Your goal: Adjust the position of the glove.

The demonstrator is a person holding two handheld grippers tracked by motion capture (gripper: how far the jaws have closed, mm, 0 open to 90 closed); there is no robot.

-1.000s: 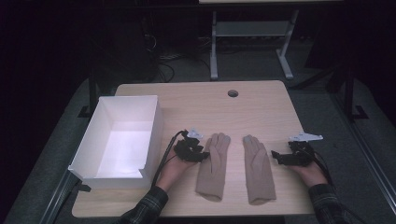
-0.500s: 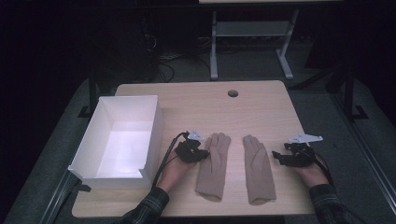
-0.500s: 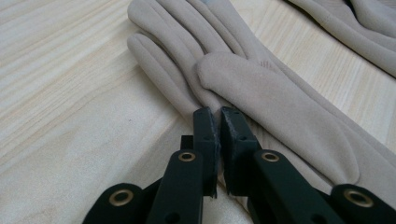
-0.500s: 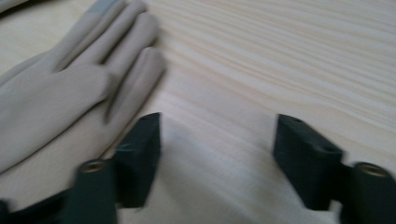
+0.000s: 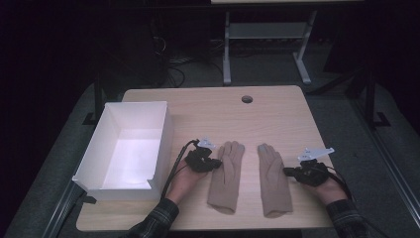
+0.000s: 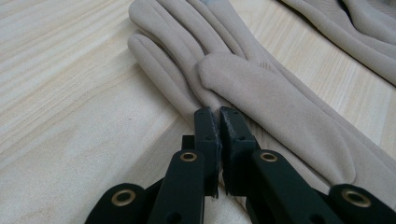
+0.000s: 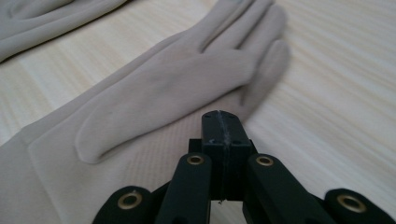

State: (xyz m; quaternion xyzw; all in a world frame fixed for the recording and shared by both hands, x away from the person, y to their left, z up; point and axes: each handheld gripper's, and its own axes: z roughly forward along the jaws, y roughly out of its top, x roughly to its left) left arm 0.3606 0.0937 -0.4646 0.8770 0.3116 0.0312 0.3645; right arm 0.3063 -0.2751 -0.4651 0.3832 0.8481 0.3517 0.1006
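Note:
Two beige gloves lie flat, side by side, fingers pointing away, on the wooden table (image 5: 223,109). My left gripper (image 5: 215,162) (image 6: 219,112) rests at the outer edge of the left glove (image 5: 228,176) (image 6: 261,88), below its little finger. Its jaws are shut to a thin slit, and I cannot tell whether cloth is pinched. My right gripper (image 5: 286,171) (image 7: 222,114) sits at the outer edge of the right glove (image 5: 271,178) (image 7: 187,79). Its jaws have just been closing, and the pads now meet with nothing between them.
An open white box (image 5: 163,134) stands on the table's left side, close to my left hand. A round cable hole (image 5: 246,99) sits near the far edge. Beyond the table are a dark floor and a metal table frame (image 5: 228,44).
The jaws of both grippers have come together beside the gloves. The right hand has shifted a little. Both gloves lie where they were.

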